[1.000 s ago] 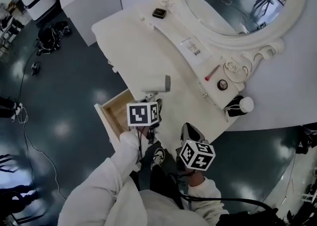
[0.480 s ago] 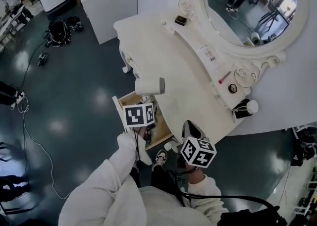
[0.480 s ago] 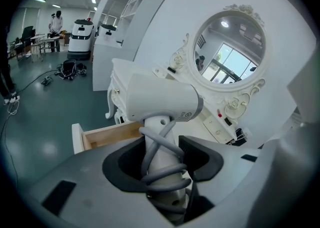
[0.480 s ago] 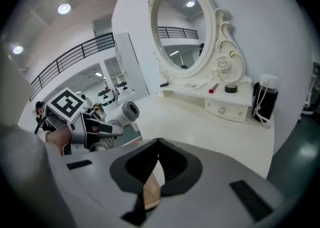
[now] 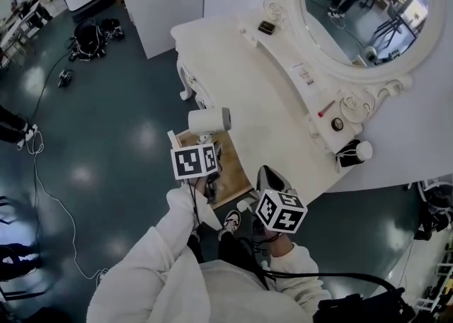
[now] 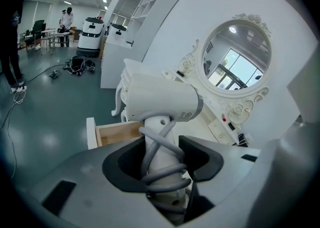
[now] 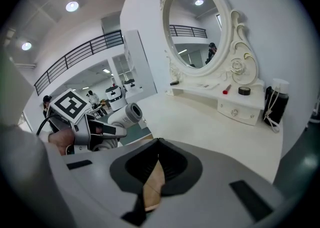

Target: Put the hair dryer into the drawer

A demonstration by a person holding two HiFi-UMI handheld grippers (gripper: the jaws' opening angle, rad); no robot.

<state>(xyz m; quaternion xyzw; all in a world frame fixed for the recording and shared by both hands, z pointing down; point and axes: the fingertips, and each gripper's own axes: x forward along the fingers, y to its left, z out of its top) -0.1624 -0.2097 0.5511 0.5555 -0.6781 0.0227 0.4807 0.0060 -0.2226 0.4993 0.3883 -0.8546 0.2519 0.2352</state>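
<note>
My left gripper (image 5: 207, 140) is shut on the handle of a white hair dryer (image 5: 209, 120) whose grey cord is wound around that handle. The left gripper view shows the dryer (image 6: 160, 103) upright between my jaws (image 6: 162, 159). It hangs over the far end of the open wooden drawer (image 5: 233, 181), whose inside (image 6: 112, 133) shows just behind the dryer. My right gripper (image 5: 267, 176) is held near the drawer's right front corner, shut with nothing in it (image 7: 157, 144). From the right gripper view the dryer (image 7: 125, 114) shows at the left.
The white dressing table (image 5: 262, 95) with its oval mirror (image 5: 361, 10) stands to the right. A red lipstick (image 5: 325, 108), a round tin (image 5: 337, 124) and a black bottle (image 5: 352, 153) sit on its back shelf. My shoe (image 5: 229, 222) is below the drawer; bags (image 5: 88, 35) and cables lie on the floor.
My left gripper has carried the hair dryer away from the tabletop edge to above the open drawer. The right gripper has shifted along with it.
</note>
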